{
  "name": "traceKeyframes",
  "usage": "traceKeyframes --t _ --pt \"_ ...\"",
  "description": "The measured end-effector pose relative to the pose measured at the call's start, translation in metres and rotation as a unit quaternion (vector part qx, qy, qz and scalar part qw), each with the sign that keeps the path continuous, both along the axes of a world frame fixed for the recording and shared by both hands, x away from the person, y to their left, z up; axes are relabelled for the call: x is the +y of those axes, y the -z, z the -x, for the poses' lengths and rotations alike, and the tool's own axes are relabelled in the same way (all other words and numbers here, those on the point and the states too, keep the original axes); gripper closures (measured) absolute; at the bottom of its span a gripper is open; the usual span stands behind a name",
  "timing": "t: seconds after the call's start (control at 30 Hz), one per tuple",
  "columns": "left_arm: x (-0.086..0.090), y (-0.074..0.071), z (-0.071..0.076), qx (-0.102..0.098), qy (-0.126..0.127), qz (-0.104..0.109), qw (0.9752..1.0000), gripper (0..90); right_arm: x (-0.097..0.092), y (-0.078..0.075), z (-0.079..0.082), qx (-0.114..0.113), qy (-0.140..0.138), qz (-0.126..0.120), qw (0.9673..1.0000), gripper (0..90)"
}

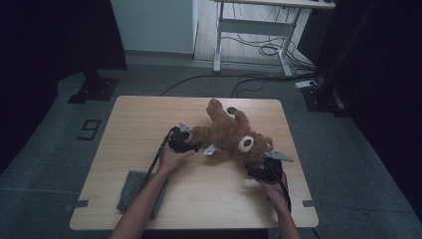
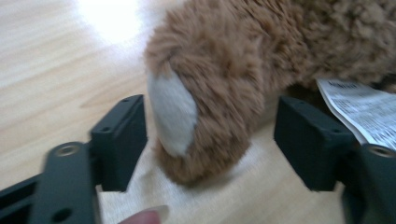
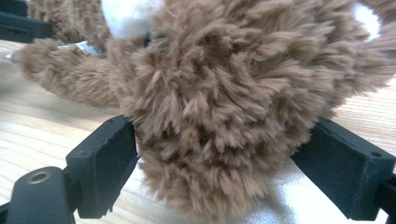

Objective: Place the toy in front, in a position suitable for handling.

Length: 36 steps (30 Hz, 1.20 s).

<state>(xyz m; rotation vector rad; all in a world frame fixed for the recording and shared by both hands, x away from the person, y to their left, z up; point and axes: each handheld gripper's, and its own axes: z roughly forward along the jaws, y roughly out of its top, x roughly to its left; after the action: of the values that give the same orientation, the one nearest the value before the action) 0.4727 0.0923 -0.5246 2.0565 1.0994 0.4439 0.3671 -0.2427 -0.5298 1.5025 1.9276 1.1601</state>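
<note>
A brown teddy bear (image 1: 229, 134) lies on the wooden table (image 1: 144, 119), its head toward the near right. My left gripper (image 1: 195, 146) is at the bear's left side. In the left gripper view its jaws (image 2: 210, 144) straddle a paw (image 2: 224, 93) with a pale sole; a gap remains on the right, so it is open. My right gripper (image 1: 260, 168) is at the bear's head. In the right gripper view its jaws (image 3: 215, 163) press into a thick clump of brown fur (image 3: 219, 107) from both sides.
A grey cloth (image 1: 137, 191) lies near the table's front left edge. The bear's white printed label (image 2: 364, 109) hangs beside my left gripper's right jaw. A small dark disc (image 1: 232, 110) sits by the far edge. Desk legs and cables stand on the floor behind.
</note>
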Motion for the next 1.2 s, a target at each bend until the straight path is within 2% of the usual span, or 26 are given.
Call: traceKeyframes --t 0.03,0.07,0.1,0.23,0.3,0.33,0.37,0.4,0.43,0.47,0.5,0.57,0.63,0.67,0.73,0.77,0.8,0.9,1.03,1.13,1.17,1.2 --pt "0.000 0.000 0.000 0.000 0.000 0.000 1.0000 32.6 0.000 0.000 0.000 0.000 0.000 0.000 1.0000 13.4" --pt "-0.001 0.001 -0.002 0.003 -0.002 0.003 1.0000 32.6 0.000 0.001 -0.001 0.002 0.001 0.001 1.0000 13.5" --pt "-0.001 0.002 -0.003 0.002 -0.008 0.000 1.0000 47.9 0.002 0.002 -0.004 0.004 0.003 0.004 1.0000 13.7" --pt "-0.001 0.002 -0.004 0.006 -0.008 0.004 0.9999 57.1 0.004 0.003 -0.008 0.010 0.008 0.004 0.9999 13.9" --pt "0.000 0.002 -0.004 0.013 -0.003 0.011 0.9998 63.0 0.004 0.003 -0.012 0.012 0.015 0.004 0.9998 21.8" --pt "0.003 0.001 -0.005 0.025 0.003 0.026 0.9994 66.1 0.003 0.004 -0.013 0.011 0.018 0.001 0.9998 28.8" --pt "0.003 0.001 -0.005 0.025 0.003 0.026 0.9994 68.3 0.003 0.004 -0.013 0.011 0.018 0.001 0.9998 28.8" --pt "0.004 0.000 -0.005 0.027 0.007 0.030 0.9991 70.5 0.001 0.004 -0.013 0.002 0.016 -0.007 0.9999 41.2" --pt "0.005 0.000 -0.005 0.027 0.009 0.032 0.9991 70.5 0.001 0.004 -0.013 0.002 0.016 -0.007 0.9999 41.2" --pt "0.006 -0.001 -0.003 0.023 0.012 0.029 0.9992 72.8 0.001 0.004 -0.013 -0.006 0.010 0.000 0.9999 49.1" --pt "0.006 -0.001 -0.003 0.023 0.012 0.029 0.9992 73.5 0.001 0.004 -0.013 -0.006 0.010 0.000 0.9999 49.1" --pt "0.009 -0.009 0.002 0.006 0.014 0.028 0.9995 74.8 -0.001 0.004 -0.012 -0.017 0.004 -0.001 0.9998 55.7" --pt "0.010 -0.013 0.004 0.000 0.015 0.033 0.9994 75.8 -0.002 0.003 -0.012 -0.024 0.002 -0.003 0.9997 58.1" --pt "0.011 -0.023 0.010 -0.015 0.018 0.034 0.9991 76.2 -0.003 0.002 -0.011 -0.027 0.001 -0.004 0.9996 59.0" --pt "0.011 -0.033 0.017 -0.029 0.023 0.022 0.9991 76.5 -0.003 0.000 -0.010 -0.035 -0.001 -0.012 0.9993 60.7" --pt "0.011 -0.033 0.017 -0.029 0.023 0.022 0.9991 76.6 -0.003 0.000 -0.010 -0.035 -0.001 -0.012 0.9993 60.7" --pt "0.012 -0.041 0.024 -0.039 0.027 0.013 0.9988 76.6 -0.002 -0.004 -0.009 -0.043 -0.006 -0.014 0.9990 61.8" --pt "0.016 -0.048 0.032 -0.047 0.027 0.012 0.9985 76.7 -0.001 -0.008 -0.007 -0.053 -0.013 -0.015 0.9984 62.4" --pt "0.035 -0.063 0.050 -0.060 0.021 0.028 0.9976 76.7 0.006 -0.016 -0.004 -0.073 -0.031 -0.025 0.9965 63.5" --pt "0.048 -0.069 0.062 -0.065 0.017 0.037 0.9971 76.7 0.014 -0.020 -0.003 -0.081 -0.046 -0.026 0.9953 63.6" --pt "0.048 -0.069 0.062 -0.065 0.017 0.037 0.9971 76.7 0.017 -0.021 -0.003 -0.083 -0.051 -0.026 0.9949 63.6" --pt "0.056 -0.070 0.070 -0.067 0.014 0.044 0.9967 76.7 0.019 -0.022 -0.004 -0.085 -0.056 -0.025 0.9945 63.6"
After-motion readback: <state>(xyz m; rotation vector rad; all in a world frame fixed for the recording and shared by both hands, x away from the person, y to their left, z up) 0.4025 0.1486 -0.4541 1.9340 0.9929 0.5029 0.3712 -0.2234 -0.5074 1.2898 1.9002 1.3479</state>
